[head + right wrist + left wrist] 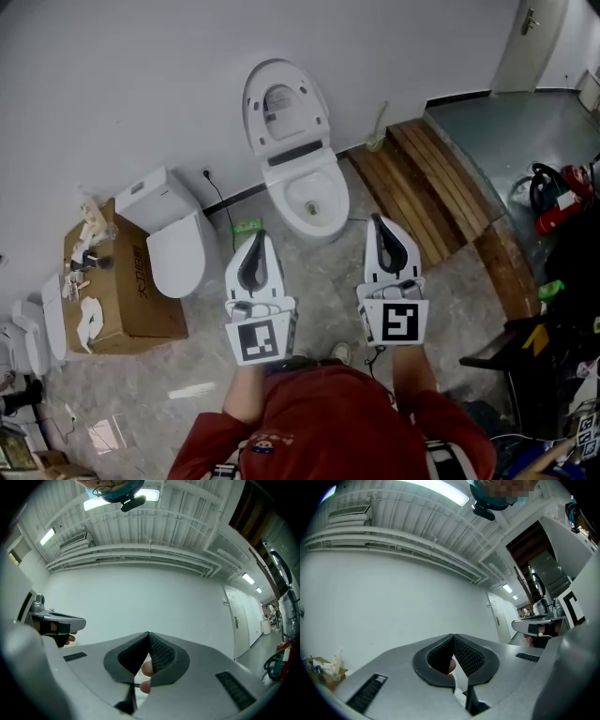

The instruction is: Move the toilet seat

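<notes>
Left gripper (257, 239) and right gripper (379, 225) both closed, empty. Toilet seat (284, 105) raised at twelve; I'd open wide before reaching its rim.

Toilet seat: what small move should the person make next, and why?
Probably open the right gripper and reach toward the toilet seat: the seat stands raised against the wall, while that gripper and the left gripper are shut, empty, short of it.

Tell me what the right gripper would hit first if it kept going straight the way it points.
Probably the white wall: beyond the shut tips of the right gripper, its own view shows only bare wall. In the head view the toilet lies left of its line. Depth is uncertain.
</notes>
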Demonstrator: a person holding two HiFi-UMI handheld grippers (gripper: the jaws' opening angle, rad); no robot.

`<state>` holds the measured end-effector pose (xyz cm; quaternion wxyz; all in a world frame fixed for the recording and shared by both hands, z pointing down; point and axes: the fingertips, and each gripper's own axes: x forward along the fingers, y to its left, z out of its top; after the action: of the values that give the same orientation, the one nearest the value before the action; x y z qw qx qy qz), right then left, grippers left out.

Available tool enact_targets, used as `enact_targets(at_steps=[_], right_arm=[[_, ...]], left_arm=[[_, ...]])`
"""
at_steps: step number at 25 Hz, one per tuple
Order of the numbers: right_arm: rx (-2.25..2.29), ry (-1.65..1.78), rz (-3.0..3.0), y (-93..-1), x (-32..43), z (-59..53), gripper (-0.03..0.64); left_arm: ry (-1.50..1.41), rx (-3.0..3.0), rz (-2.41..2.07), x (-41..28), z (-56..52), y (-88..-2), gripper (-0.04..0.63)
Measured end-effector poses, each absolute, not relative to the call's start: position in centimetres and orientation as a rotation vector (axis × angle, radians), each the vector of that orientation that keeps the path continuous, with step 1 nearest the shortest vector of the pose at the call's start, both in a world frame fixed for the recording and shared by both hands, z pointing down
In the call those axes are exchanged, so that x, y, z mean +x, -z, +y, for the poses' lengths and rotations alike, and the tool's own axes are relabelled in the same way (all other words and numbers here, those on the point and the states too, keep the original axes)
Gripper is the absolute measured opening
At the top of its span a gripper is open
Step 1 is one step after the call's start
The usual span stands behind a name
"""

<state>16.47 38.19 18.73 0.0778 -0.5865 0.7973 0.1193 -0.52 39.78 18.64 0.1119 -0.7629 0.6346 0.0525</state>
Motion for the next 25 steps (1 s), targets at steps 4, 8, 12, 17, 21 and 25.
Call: enact_targets(at_steps=[4, 8, 12, 17, 21, 25], right_arm=[[-1.760, -0.298, 2.427, -20.7, 17.6, 37.8, 0.014], [-1.746, -0.236, 2.451, -22.2, 18.1, 37.6, 0.014], [-1.752, -0.196, 2.462, -23.3, 18.2, 37.1, 0.014], [-1.753, -0.196, 2.474, -23.6, 17.5, 35.8, 0.014], [-1.759, -0.232, 2.483, -23.3, 16.6, 33.9, 0.014], [-1.753, -0.259, 2.491, -22.4, 15.3, 31.3, 0.014]], left_arm=[[-0.132, -2.241, 1.885, 1.0, 39.9, -19.8, 0.011], [-0.119, -2.261, 1.897, 1.6, 39.7, -21.0, 0.011], [-0.113, -2.290, 1.900, 1.8, 39.1, -22.2, 0.011], [-0.122, -2.311, 1.908, 1.1, 37.7, -23.0, 0.011], [-0.140, -2.312, 1.902, 0.4, 35.8, -23.3, 0.011], [-0.152, -2.310, 1.905, -0.7, 33.3, -23.0, 0.011]])
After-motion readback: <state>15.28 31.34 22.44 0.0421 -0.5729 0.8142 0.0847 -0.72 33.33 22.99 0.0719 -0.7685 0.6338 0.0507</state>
